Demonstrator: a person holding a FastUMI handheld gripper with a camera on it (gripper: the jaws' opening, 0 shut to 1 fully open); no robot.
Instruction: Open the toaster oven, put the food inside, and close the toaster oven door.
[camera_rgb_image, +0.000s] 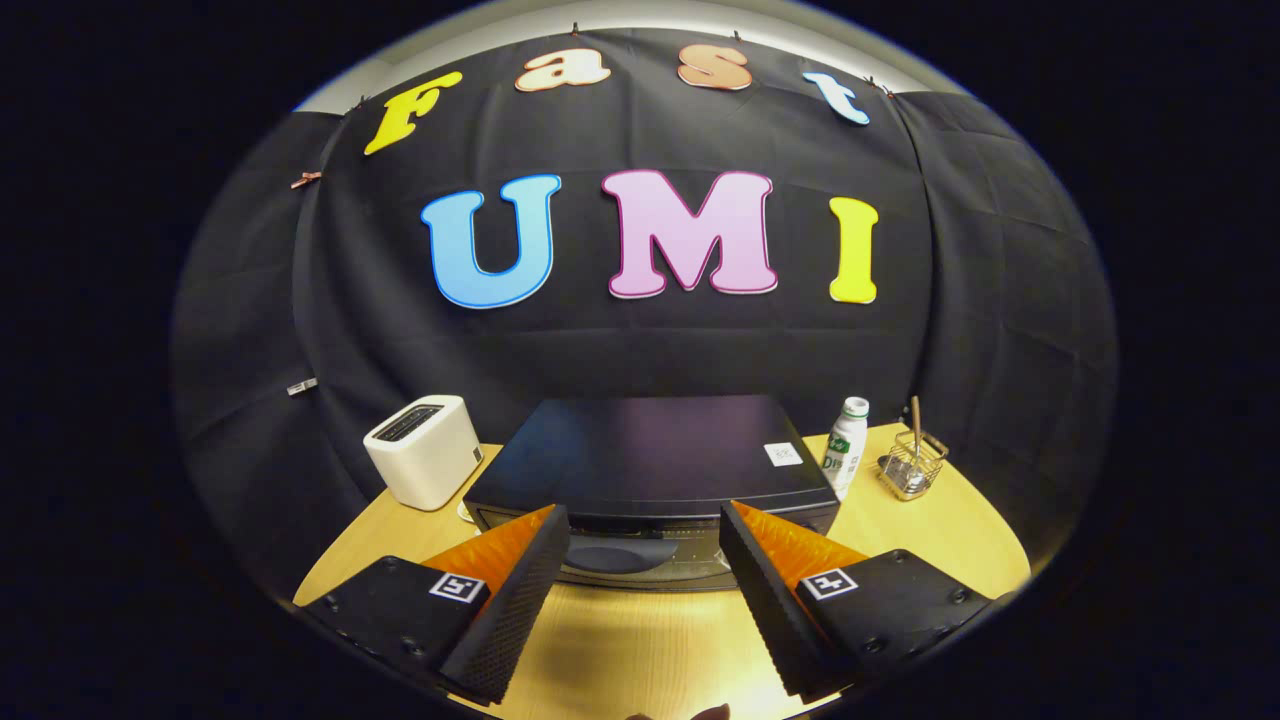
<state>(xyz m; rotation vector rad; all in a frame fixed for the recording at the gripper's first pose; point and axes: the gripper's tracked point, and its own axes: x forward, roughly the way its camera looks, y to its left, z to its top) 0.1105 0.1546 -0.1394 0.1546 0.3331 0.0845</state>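
The toaster oven is seen on the bench just ahead of the gripper, at twelve o'clock, its door apparently not yet opened, while the fingers are held wide apart with nothing between them. The door is judged best opened by its top edge, approached squarely and drawn down along its hinge arc. Labels are seen on the oven top and on the bottle at two o'clock, but nothing can be read; a toaster stands at ten o'clock.
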